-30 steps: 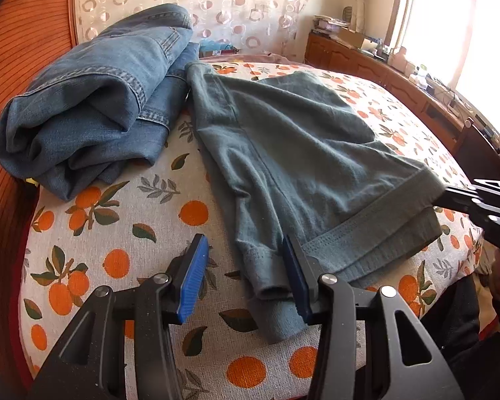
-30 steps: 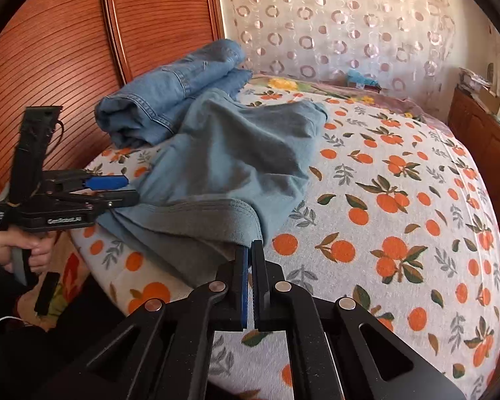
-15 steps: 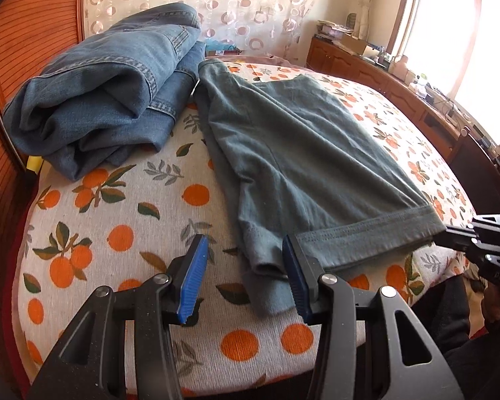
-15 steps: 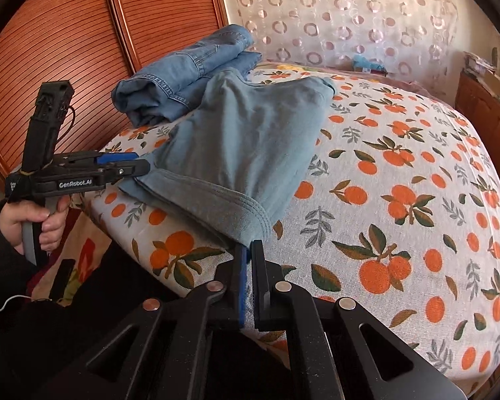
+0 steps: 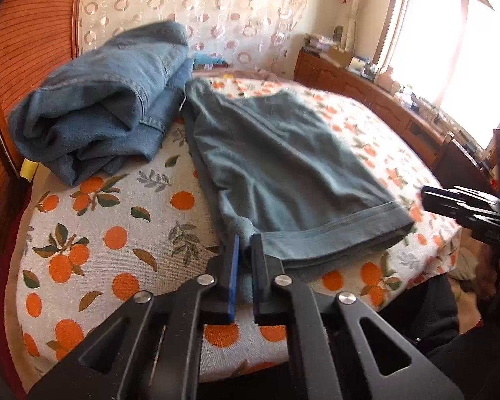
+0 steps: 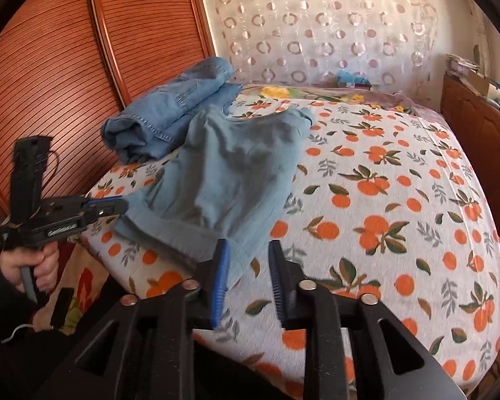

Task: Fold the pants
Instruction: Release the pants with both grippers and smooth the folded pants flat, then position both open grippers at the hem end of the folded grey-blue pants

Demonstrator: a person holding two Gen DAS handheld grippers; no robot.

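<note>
Grey-blue pants (image 5: 283, 166) lie folded flat on the orange-print bedsheet (image 5: 116, 233), hem toward me. My left gripper (image 5: 245, 238) is shut on the near left corner of the hem, with cloth bunched between its blue pads. In the right wrist view the same pants (image 6: 243, 173) reach down to my right gripper (image 6: 249, 245). Its jaws are opening, and the right hem corner lies loose between them, untouched by the pads. The left gripper (image 6: 116, 206) shows at the hem's far end, with a hand on its handle.
Folded blue jeans (image 5: 100, 106) are piled at the pants' far left, against the slatted wooden doors (image 6: 83, 66). A low wooden cabinet (image 5: 366, 90) runs along the bed's right side under the window. The bed's near edge drops off just below both grippers.
My left jaws have closed onto the hem corner. The right jaws, shut before, have parted. The hem now lies flatter on the bed.
</note>
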